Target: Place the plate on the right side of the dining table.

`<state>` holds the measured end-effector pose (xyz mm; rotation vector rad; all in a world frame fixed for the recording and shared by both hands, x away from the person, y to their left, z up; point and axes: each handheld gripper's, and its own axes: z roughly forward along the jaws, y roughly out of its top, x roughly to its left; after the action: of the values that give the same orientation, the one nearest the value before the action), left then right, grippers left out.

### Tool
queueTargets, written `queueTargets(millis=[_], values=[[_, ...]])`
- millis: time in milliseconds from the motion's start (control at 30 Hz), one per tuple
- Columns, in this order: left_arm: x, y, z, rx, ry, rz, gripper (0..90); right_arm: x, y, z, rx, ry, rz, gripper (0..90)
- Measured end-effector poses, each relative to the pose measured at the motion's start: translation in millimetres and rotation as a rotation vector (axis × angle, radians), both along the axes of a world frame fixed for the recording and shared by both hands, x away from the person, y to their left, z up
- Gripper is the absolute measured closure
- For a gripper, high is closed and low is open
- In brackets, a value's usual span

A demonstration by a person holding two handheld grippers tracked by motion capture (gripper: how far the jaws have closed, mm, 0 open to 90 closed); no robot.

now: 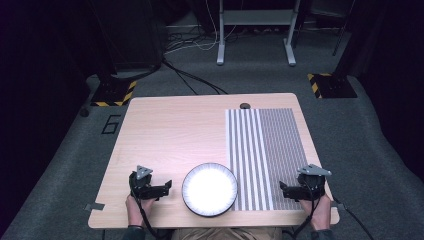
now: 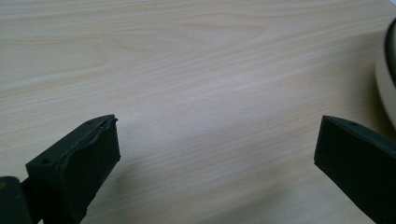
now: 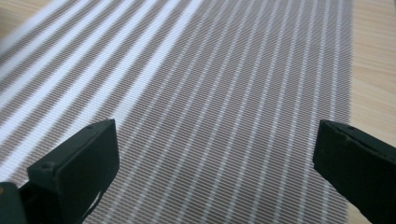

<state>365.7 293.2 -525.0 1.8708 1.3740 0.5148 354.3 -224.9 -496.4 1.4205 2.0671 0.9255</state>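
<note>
A round white plate point(image 1: 209, 189) with a dark rim sits near the front edge of the light wooden table point(image 1: 170, 130). To its right lies a striped grey and white placemat point(image 1: 265, 155). My left gripper point(image 1: 159, 189) rests on the table just left of the plate, open, with bare wood point(image 2: 201, 93) between its jaws and the plate's edge point(image 2: 387, 79) at the far right of its view. My right gripper point(image 1: 287, 190) stands open over the mat's front right part, and the mat point(image 3: 210, 93) lies between its jaws.
A small dark round knob point(image 1: 244, 105) sits at the table's back edge. Beyond the table are grey carpet, cables, a white stand's legs point(image 1: 255, 35) and black bases with yellow hazard tape point(image 1: 114, 93). Bare wood spreads across the table's left and back.
</note>
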Motion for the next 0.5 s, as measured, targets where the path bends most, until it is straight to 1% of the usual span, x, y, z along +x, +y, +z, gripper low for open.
queueTargets(millis=[67, 100, 133, 233, 333, 400, 433, 467, 500], values=[[-1.7, -2.8, 0.7, -0.012, 0.006, -0.018, 0.1, -0.2, 8.4, 2.0, 0.011, -0.002, 0.03, 0.0], [-1.7, -2.8, 0.7, -0.012, 0.006, -0.018, 0.0, -0.2, 8.4, 2.0, 0.011, -0.002, 0.03, 0.0], [-1.1, -5.4, 0.8, -0.019, 0.008, -0.026, 0.1, -0.2, 14.3, 3.0, 0.015, 0.0, 0.046, 0.0], [0.7, -9.7, 2.0, -0.013, 0.007, -0.034, 0.1, 1.9, 22.6, 3.6, 0.012, 0.003, 0.065, 0.0], [1.1, -13.9, 1.4, -0.026, 0.002, -0.033, 0.1, 3.4, 30.2, 5.3, 0.023, 0.002, 0.083, 0.0], [0.9, -14.9, 1.1, -0.027, 0.005, -0.039, 0.0, 3.5, 36.3, 6.8, 0.025, 0.001, 0.101, 0.0], [0.9, -15.3, 0.9, -0.022, 0.012, -0.049, 0.0, 3.5, 36.3, 6.8, 0.025, 0.001, 0.101, 0.0], [1.0, -16.3, 0.0, -0.022, 0.013, -0.049, 0.1, 3.8, 39.7, 7.2, 0.026, 0.0, 0.112, 0.0], [1.0, -17.1, -1.2, -0.034, 0.016, -0.051, 0.0, 4.5, 46.9, 7.5, 0.026, 0.004, 0.133, 0.0]])
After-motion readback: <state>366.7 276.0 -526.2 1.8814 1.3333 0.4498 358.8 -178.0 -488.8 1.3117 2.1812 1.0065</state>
